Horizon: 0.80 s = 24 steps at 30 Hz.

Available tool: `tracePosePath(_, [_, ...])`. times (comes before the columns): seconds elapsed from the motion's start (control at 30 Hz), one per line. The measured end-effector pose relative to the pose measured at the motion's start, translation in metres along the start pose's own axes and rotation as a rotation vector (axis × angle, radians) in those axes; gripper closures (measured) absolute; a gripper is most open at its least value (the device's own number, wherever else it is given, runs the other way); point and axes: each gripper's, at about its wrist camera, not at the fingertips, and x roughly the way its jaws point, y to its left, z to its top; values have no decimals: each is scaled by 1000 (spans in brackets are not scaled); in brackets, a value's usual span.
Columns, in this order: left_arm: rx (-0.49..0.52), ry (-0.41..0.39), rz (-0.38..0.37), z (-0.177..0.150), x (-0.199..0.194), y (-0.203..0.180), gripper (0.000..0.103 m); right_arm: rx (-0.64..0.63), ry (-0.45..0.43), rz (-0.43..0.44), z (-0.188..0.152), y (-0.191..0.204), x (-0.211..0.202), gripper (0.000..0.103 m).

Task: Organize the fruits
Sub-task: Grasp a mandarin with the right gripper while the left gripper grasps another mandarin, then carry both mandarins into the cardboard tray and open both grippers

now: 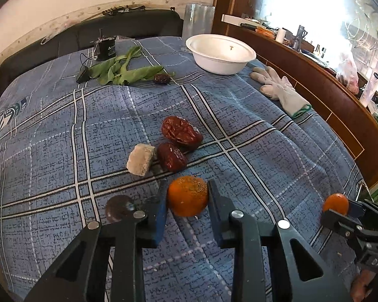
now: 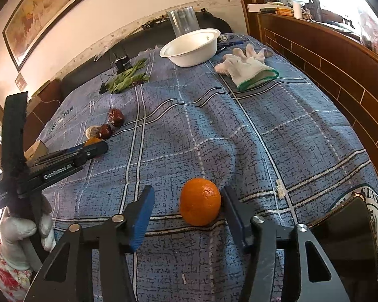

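On our left, the left hand-held gripper (image 1: 187, 196) reached forward over a blue plaid cloth (image 1: 252, 136). An orange (image 1: 187, 195) sat between its two fingers, which pressed or nearly pressed the fruit on both sides; we judged it grasped, though the orange rested on the cloth. Round, it offered no long axis to line up with. Just beyond it lay two wrinkled red dates (image 1: 181, 131) and a pale block (image 1: 141, 159), touching one another.

Farther away, right of centre, stood a white bowl (image 1: 220, 51), empty but for a speck, the likely place for the fruit. A white glove (image 1: 281, 89) lay beside it.

On our right, the right hand-held gripper (image 2: 185, 210) stood wide apart. A second orange (image 2: 200, 202) sat on the cloth between its fingers, touching the right one, with a clear gap to the left one. It gripped nothing yet; closing looked like the next move. Each gripper was nearest its own orange.
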Motion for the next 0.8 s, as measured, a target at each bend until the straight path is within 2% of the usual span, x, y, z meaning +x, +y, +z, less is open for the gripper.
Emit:
tracePosePath(0.13, [-5, -27, 0, 0, -12, 0, 75, 19, -12, -5, 0, -4, -3, 70])
tracePosePath(0.2, [-14, -51, 1, 0, -23, 0, 75, 11, -4, 18, 0, -2, -3, 70])
tracePosePath(0.43, [-98, -116, -42, -17, -85, 20, 75, -74, 16, -65, -1, 14, -2, 71])
tracePosePath(0.53, [-139, -131, -28, -27, -113, 39, 75, -80, 13, -30, 1, 24, -11, 71])
tracePosePath(0.67, [-223, -154, 31, -41, -155, 85, 75, -142, -31, 31, 7, 60, -31, 71])
tracePosePath(0.8, [-288, -174, 162, -55, -190, 139, 75, -223, -37, 140, 12, 113, -38, 70])
